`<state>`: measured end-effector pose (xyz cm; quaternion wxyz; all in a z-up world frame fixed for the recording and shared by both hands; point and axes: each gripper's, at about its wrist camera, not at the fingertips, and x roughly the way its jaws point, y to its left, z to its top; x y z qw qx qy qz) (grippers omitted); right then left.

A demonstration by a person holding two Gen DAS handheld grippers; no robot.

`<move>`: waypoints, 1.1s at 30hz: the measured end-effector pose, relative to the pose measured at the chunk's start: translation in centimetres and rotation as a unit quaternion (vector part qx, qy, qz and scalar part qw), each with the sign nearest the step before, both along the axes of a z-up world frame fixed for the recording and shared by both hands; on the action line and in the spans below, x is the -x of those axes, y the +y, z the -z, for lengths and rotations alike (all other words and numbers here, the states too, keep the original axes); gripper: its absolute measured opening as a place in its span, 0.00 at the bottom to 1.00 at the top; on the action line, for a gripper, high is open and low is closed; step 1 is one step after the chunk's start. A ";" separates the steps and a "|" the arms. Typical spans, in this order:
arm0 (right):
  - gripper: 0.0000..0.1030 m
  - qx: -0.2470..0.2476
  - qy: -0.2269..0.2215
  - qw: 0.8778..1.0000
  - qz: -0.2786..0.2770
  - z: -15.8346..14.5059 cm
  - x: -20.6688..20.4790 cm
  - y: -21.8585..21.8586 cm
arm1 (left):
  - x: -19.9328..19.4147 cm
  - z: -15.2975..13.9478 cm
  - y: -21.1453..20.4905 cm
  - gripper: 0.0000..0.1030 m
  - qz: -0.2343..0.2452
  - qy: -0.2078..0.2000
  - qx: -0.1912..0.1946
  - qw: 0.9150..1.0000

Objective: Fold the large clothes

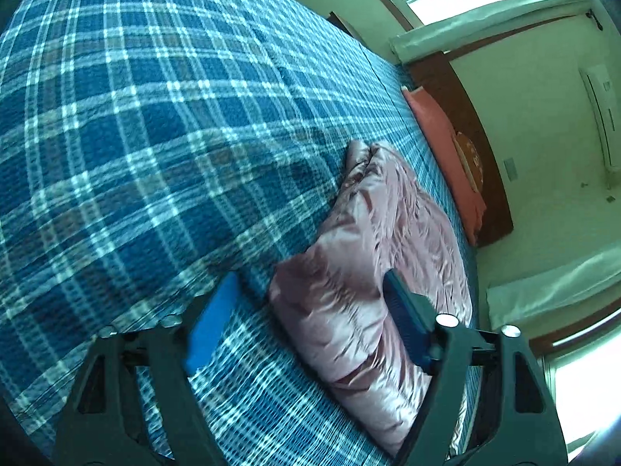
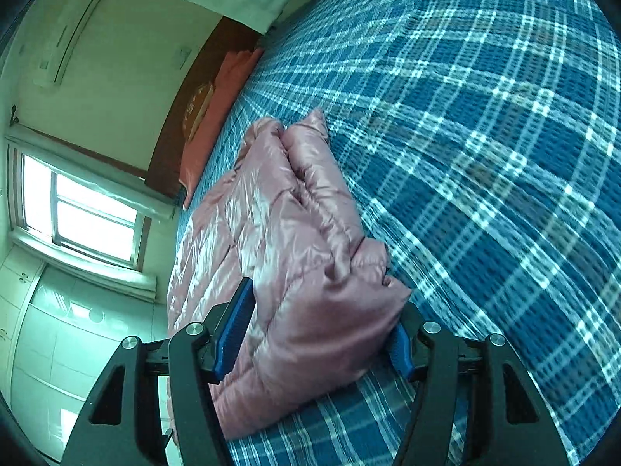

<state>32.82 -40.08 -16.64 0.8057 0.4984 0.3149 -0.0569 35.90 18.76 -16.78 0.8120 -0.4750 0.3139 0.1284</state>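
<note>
Pink quilted jacket [image 2: 295, 256] lies bunched on a bed with a blue plaid bedspread [image 1: 155, 136]. Right gripper [image 2: 314, 334] is clamped on its near end. Left gripper [image 1: 310, 322] is spread wide, one pad over the jacket. Far end: salmon pillow [image 1: 446, 147], dark wooden headboard [image 1: 465, 124], window [image 2: 89, 217], wall air conditioner [image 1: 601, 116].

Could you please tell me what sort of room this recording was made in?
Most likely a bedroom: a bed under a blue plaid cover, a pink pillow against a wooden headboard, and a window.
</note>
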 end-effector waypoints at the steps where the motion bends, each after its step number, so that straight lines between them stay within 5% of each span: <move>1: 0.46 0.002 -0.002 1.000 -0.002 0.0 -0.1 0.1 | -0.4 0.1 0.0 0.54 0.004 -0.001 0.006 1.000; 5: 0.24 0.002 -0.009 1.000 -0.011 0.0 -0.2 0.1 | -2.4 0.0 -0.5 0.21 0.017 0.004 0.000 1.000; 8: 0.17 0.012 -0.022 1.000 -0.016 -0.8 0.1 0.5 | -2.6 -0.5 -0.6 0.12 0.027 0.000 -0.012 1.000; 17: 0.14 0.006 -0.036 0.999 -0.025 -2.0 3.5 0.2 | 0.5 -2.4 -0.6 0.09 0.044 -0.012 -0.030 0.999; 33: 0.14 -0.011 -0.022 0.999 -0.039 -1.3 13.5 0.3 | 11.5 -1.6 0.0 0.09 0.056 0.010 -0.037 0.998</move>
